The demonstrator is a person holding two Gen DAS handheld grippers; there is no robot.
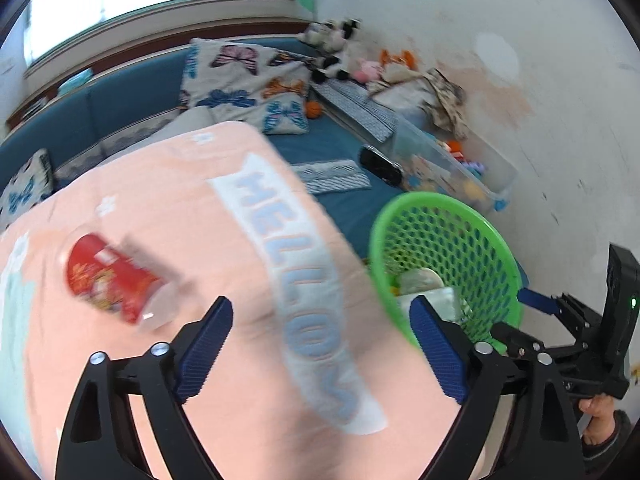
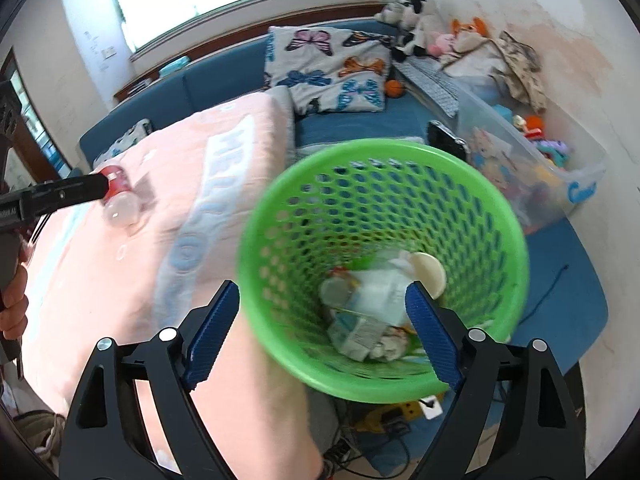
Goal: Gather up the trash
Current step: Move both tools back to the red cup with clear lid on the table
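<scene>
Both the left gripper and right gripper have ribbed blue jaws released, empty. A red-labelled clear plastic bottle lies on the fuzzy peach blanket; crumpled trash fills the green perforated plastic basket.

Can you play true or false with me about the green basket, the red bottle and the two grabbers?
1. The green basket already has trash in it. True.
2. The red bottle is inside the basket. False: it lies on the pink blanket, outside the basket.
3. The left gripper is squeezing the bottle. False: its jaws are open and hold nothing.
4. The right gripper has open jaws and holds nothing. True.
5. The blanket has light blue letters on it. True.
6. The basket is solid with no holes. False: its wall is a mesh full of holes.
</scene>
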